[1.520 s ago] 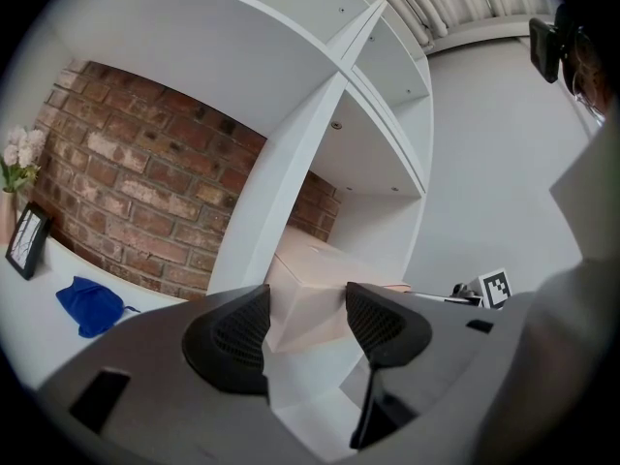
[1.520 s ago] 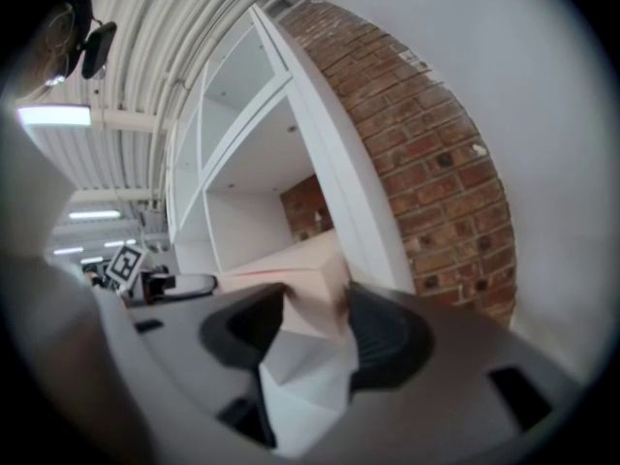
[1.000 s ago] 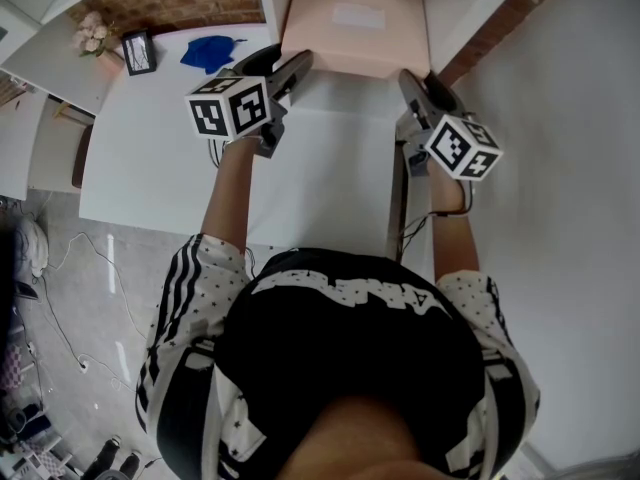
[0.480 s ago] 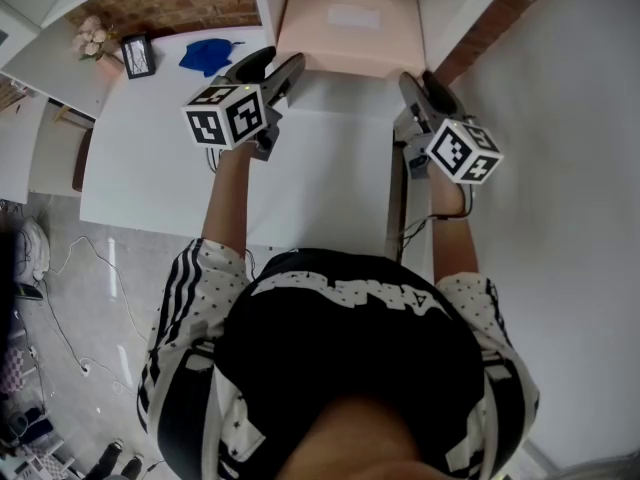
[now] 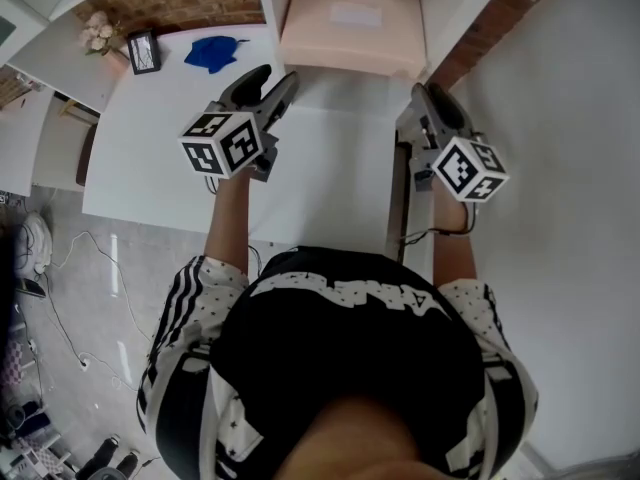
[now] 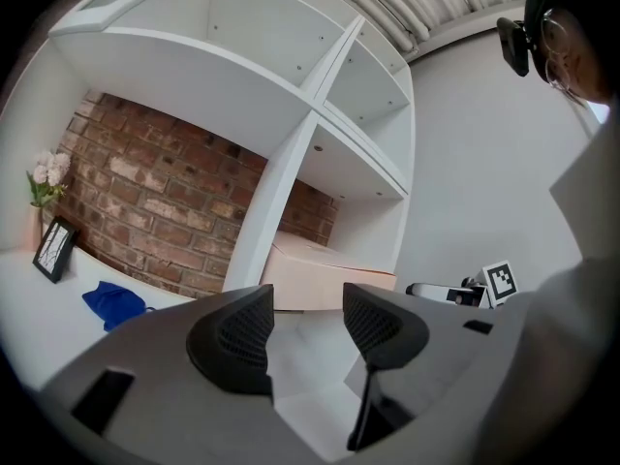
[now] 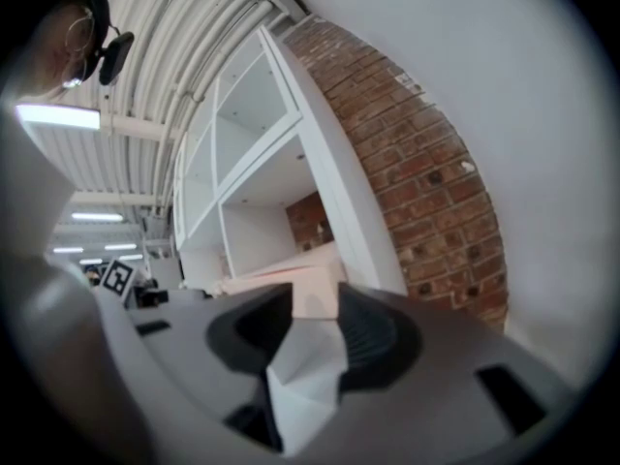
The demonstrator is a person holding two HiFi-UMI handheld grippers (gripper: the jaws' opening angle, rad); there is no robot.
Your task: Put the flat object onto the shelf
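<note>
The flat pink box (image 5: 350, 18) lies in the lower shelf compartment, its front edge at the shelf lip. It also shows in the left gripper view as the pink box (image 6: 320, 274). My left gripper (image 5: 272, 78) hovers over the white table (image 5: 330, 168) a little short of the box's left corner. It is open with nothing between its jaws (image 6: 308, 323). My right gripper (image 5: 425, 96) sits off the box's right corner, apart from it. Its jaws have just been closing, and the right gripper (image 7: 315, 327) holds nothing; a gap still shows.
A blue cloth (image 5: 210, 51), a small picture frame (image 5: 143, 52) and a flower bunch (image 5: 97, 33) sit at the table's far left, against the brick wall (image 6: 145, 211). A white shelf upright (image 6: 262, 231) stands left of the box. A plain wall runs along the right.
Both grippers have drawn back from the box toward the person. The left one no longer reaches the box's front edge. The box stays on the shelf.
</note>
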